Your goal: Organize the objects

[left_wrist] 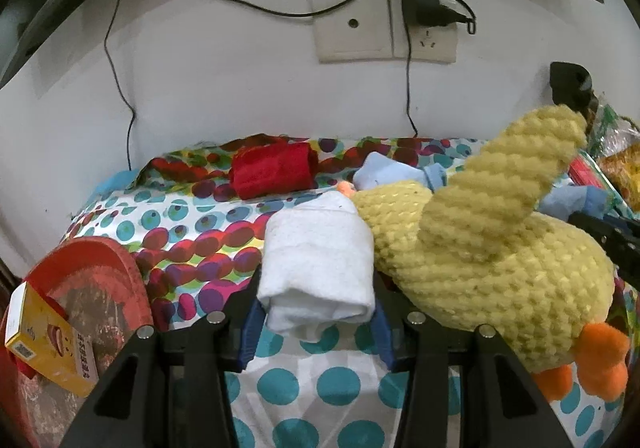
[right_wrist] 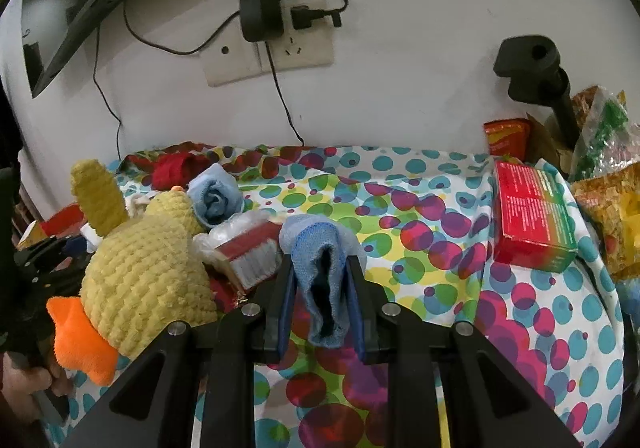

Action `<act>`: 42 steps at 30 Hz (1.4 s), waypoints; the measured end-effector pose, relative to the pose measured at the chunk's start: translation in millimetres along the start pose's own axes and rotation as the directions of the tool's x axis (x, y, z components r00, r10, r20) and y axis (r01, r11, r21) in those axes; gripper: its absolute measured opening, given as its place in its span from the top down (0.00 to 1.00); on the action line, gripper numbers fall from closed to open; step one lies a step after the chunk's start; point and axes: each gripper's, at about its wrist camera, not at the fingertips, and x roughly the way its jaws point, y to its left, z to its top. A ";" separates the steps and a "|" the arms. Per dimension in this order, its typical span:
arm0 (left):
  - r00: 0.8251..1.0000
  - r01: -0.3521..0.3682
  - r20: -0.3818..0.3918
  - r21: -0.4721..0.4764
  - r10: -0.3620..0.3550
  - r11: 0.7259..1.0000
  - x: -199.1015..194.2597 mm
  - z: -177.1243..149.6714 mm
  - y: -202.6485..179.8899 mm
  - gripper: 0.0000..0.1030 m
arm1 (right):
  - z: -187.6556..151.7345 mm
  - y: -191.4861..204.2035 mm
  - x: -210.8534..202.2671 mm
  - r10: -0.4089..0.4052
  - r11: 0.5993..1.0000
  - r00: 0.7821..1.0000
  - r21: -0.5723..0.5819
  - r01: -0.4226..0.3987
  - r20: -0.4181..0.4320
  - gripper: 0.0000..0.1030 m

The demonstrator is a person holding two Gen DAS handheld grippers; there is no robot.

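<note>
Two hand-held grippers in view, one per wrist camera. My left hand-held gripper (left_wrist: pixel 318 318) has its blue pads against both sides of a rolled white terry towel (left_wrist: pixel 318 268), which lies on the table under a spotted, multicoloured cloth (left_wrist: pixel 192 232); I read that as a grasp on the roll. My right hand-held gripper (right_wrist: pixel 322 302) is clenched on a folded pale-blue cloth with a darker blue hem (right_wrist: pixel 322 280), the cloth pinched narrow between the pads and standing up out of them.

Just right of the white towel, touching it, lies a knitted yellow plush duck with orange felt feet (left_wrist: pixel 480 248) (one long yellow limb sticks up). Behind, near the wall: a rolled red cloth (left_wrist: pixel 272 170) and a rolled light-blue cloth (left_wrist: pixel 384 174), apart from each other.

Left edge of the table: a round red tray (left_wrist: pixel 92 276) with a yellow cardboard box (left_wrist: pixel 52 344) leaning on it.

From the right camera, a red-and-white packet in clear plastic wrap (right_wrist: pixel 248 252) sits between the duck and my held cloth. Farther right, a red carton with green edge (right_wrist: pixel 532 216), then crinkled snack bags (right_wrist: pixel 604 184) at the far edge.
</note>
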 end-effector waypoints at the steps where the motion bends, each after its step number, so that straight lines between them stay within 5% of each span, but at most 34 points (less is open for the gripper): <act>1: 1.000 -0.004 -0.004 0.008 0.004 1.000 0.7 0.1 -1.8 0.55 | 0.0 -0.8 0.2 0.003 1.000 1.000 0.004 -0.003 0.000 0.78; 21: 1.000 0.004 -0.011 0.042 -0.004 0.999 -51.0 5.4 -8.0 0.55 | 0.3 -9.3 3.9 -0.008 0.998 1.000 0.058 0.009 -0.019 0.78; 42: 0.998 -0.034 -0.044 -0.032 0.033 0.999 -128.3 -42.4 59.8 0.55 | 1.4 -7.7 4.9 -0.040 0.998 0.999 0.051 0.041 -0.029 0.78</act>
